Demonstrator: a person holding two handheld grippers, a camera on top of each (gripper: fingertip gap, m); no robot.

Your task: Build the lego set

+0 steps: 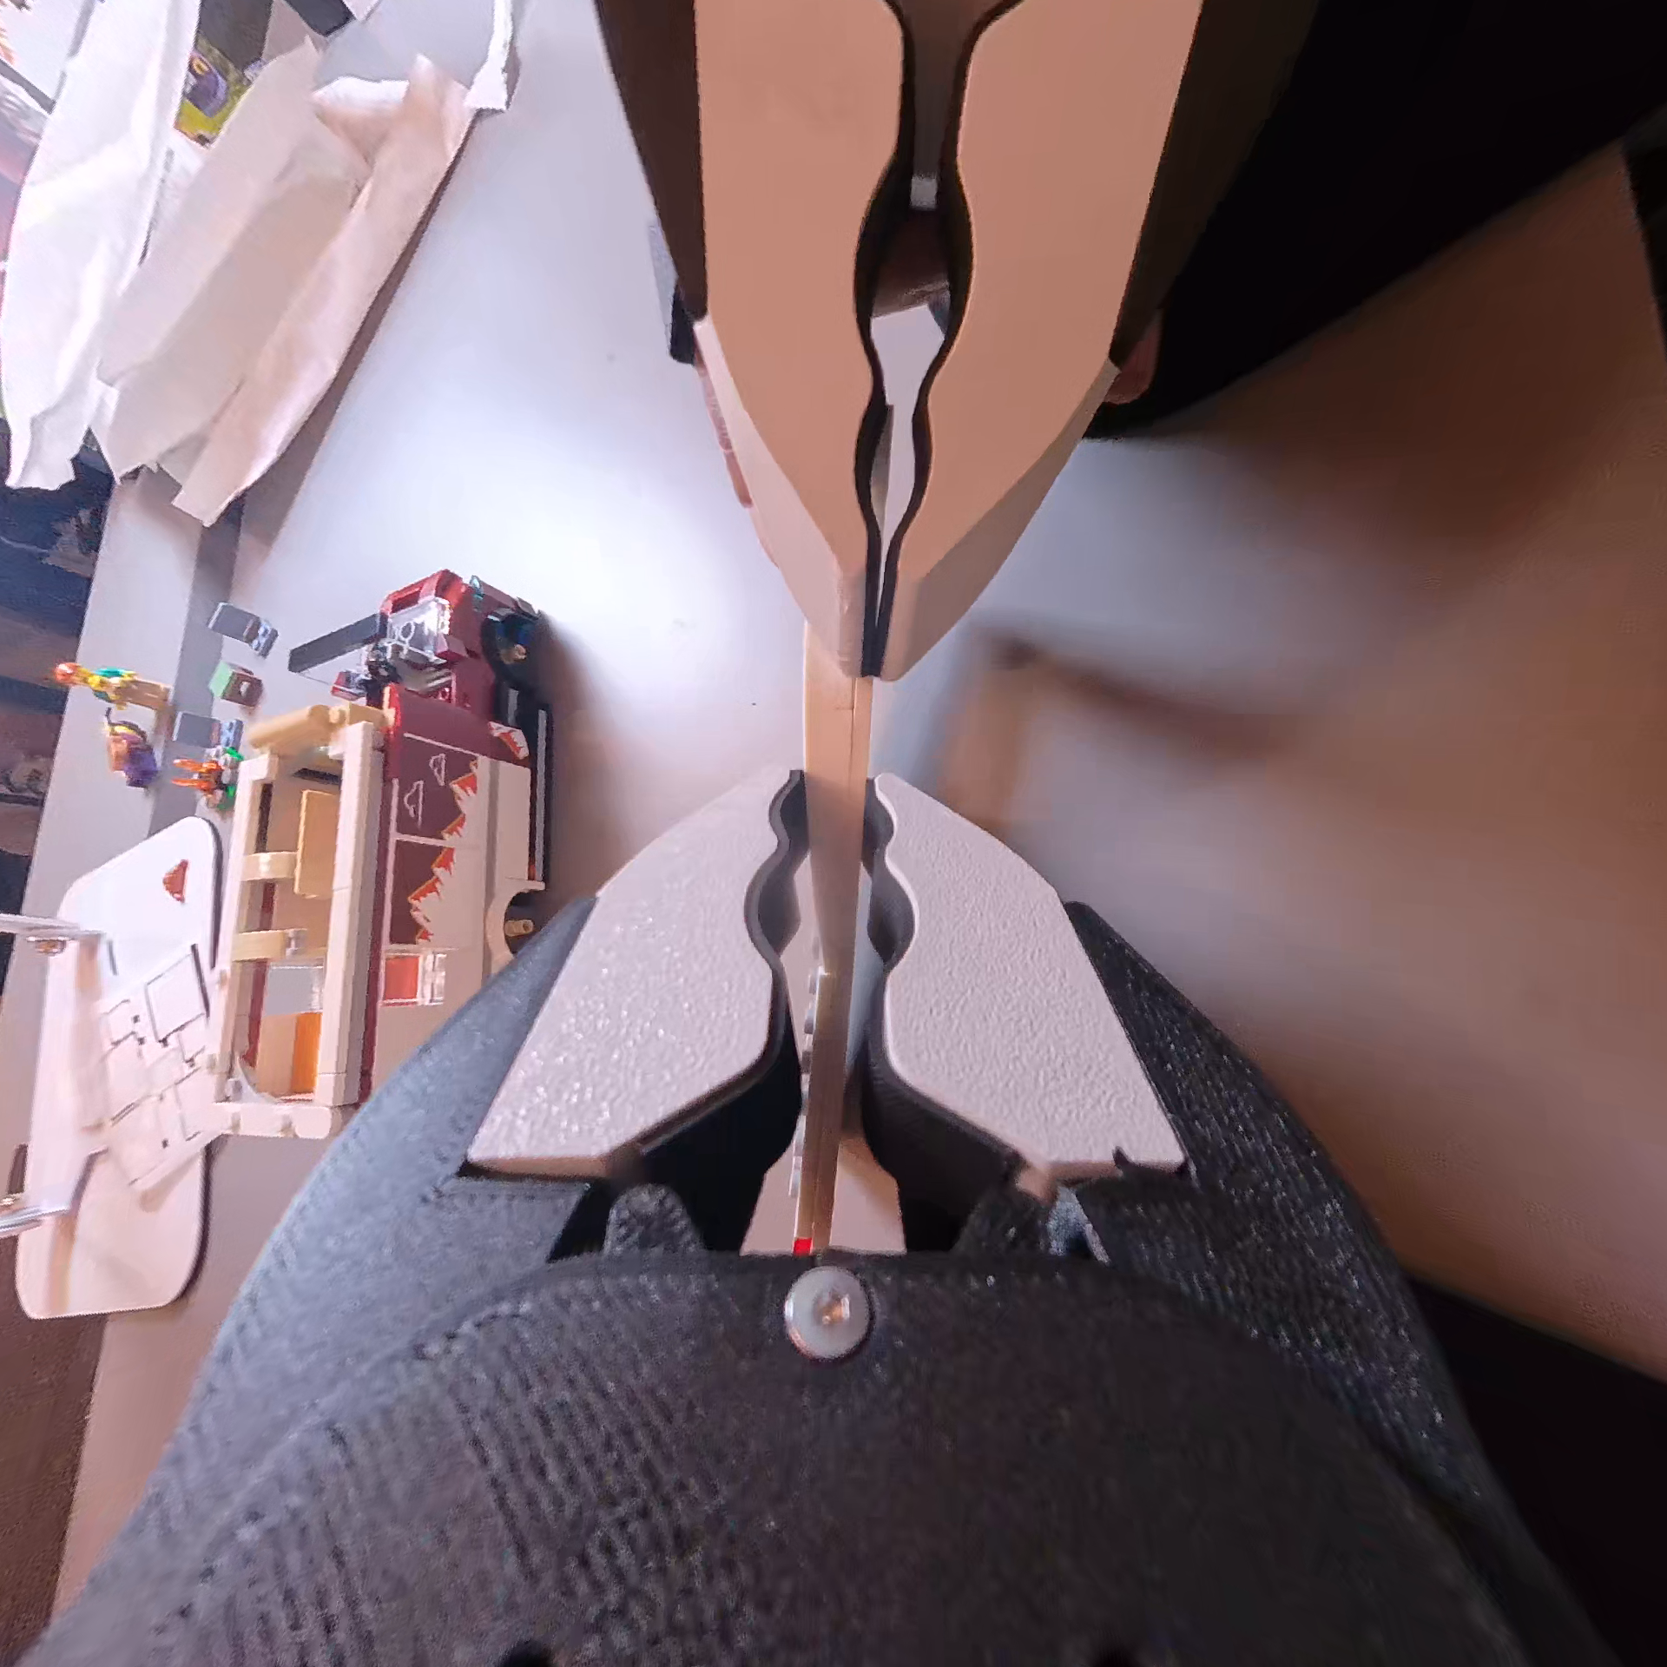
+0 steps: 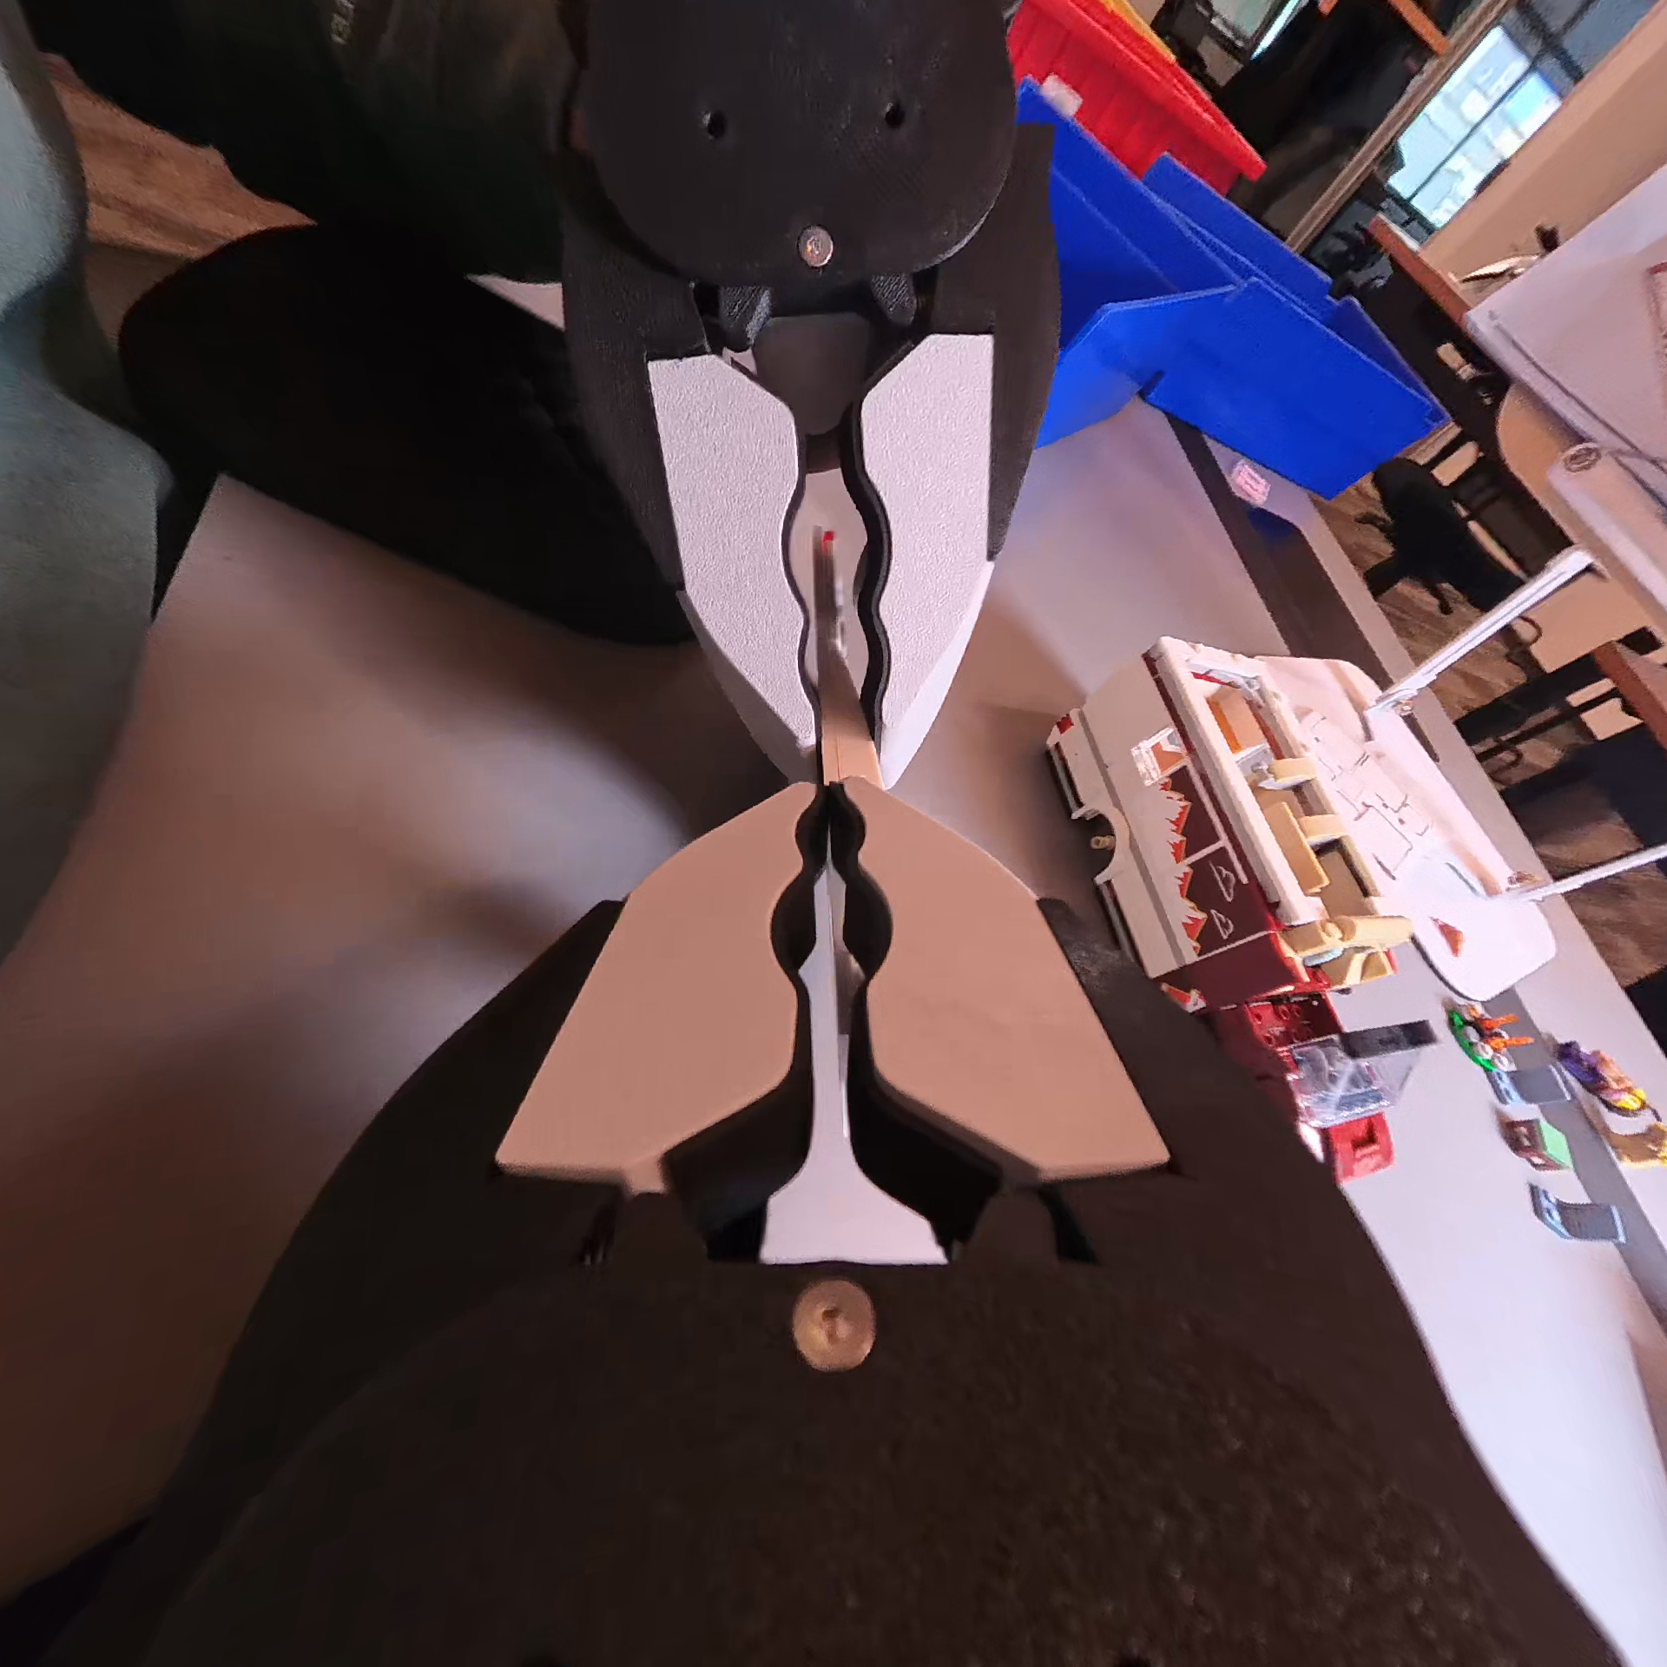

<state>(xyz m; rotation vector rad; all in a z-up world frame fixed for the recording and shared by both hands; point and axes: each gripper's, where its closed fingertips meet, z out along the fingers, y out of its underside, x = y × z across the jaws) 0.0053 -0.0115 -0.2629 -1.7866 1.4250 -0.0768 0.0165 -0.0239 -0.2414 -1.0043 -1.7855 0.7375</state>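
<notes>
Presently, item one: left tool, white-fingered, clamped on a thin tan plate that was seen edge-on and was held in the air above the pale worktop, both dark wavy pads bearing on its flat faces. The plate ran back between the fingers, with a small red mark at its near end. Item two: right tool, tan-fingered, tips together and facing the left tool head-on. Its tips stood at the free end of the plate; whether they nipped that end or only touched it could not be told. Item three: brick-built model, dark red and cream, lying on the worktop well apart from both tools. Item four: small loose pieces beyond the model. Item five: white paper sheets at the worktop's far side. Item six: blue bins, behind the left tool. Handling note, as a judgement: so thin a plate would likely twist if loaded off its flat faces. The two tools stood in line with its length, which appeared the sound arrangement, with firm, even pad pressure.
</notes>
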